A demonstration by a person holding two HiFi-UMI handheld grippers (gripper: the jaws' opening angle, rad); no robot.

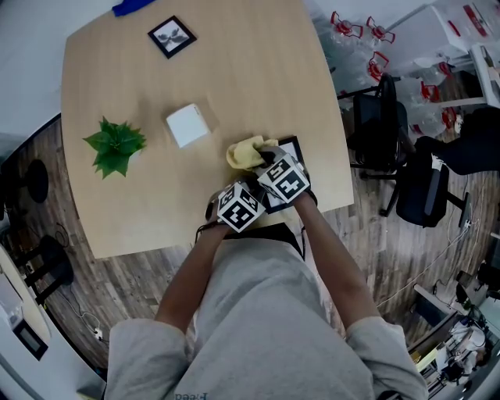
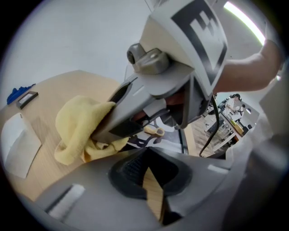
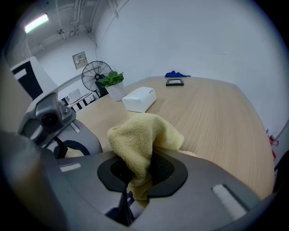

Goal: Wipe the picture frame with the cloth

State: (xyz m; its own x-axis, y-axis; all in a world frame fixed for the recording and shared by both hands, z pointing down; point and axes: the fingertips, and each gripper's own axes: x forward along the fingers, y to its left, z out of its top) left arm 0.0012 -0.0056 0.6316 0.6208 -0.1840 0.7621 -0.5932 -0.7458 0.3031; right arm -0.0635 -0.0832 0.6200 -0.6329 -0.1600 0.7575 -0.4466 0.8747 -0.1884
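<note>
Grey shirt (image 1: 250, 328) and two bare forearms fill the foreground of the head view, reaching to the near edge of a pale wood table (image 1: 234, 78), where both grippers meet. Left gripper (image 2: 151, 176): jaws a narrow slit apart, with only a wedge of wood showing between the dark pads and nothing gripped. Right gripper (image 3: 137, 178): jaws closed on a fold of the yellow cloth (image 3: 142, 135), which bunches up above the pads and hangs down between them. Frame (image 2: 166, 136): lies flat at the near table edge, partly covered by the grippers, with its black border showing past the right gripper in the head view. The cloth rests on the frame's far-left part and spills onto the table beside it, just ahead of the right gripper's jaws. Farther back, near the table's middle, stands a white box (image 1: 187, 125), with a green plant (image 1: 115, 144) to its left, the two apart. Well beyond these, a small black frame (image 1: 172, 36) lies near the far edge, and a blue object (image 1: 133, 6) sits at that edge. Right of the table, black chairs (image 1: 383, 117) stand on a wood-plank floor (image 1: 133, 273).
</note>
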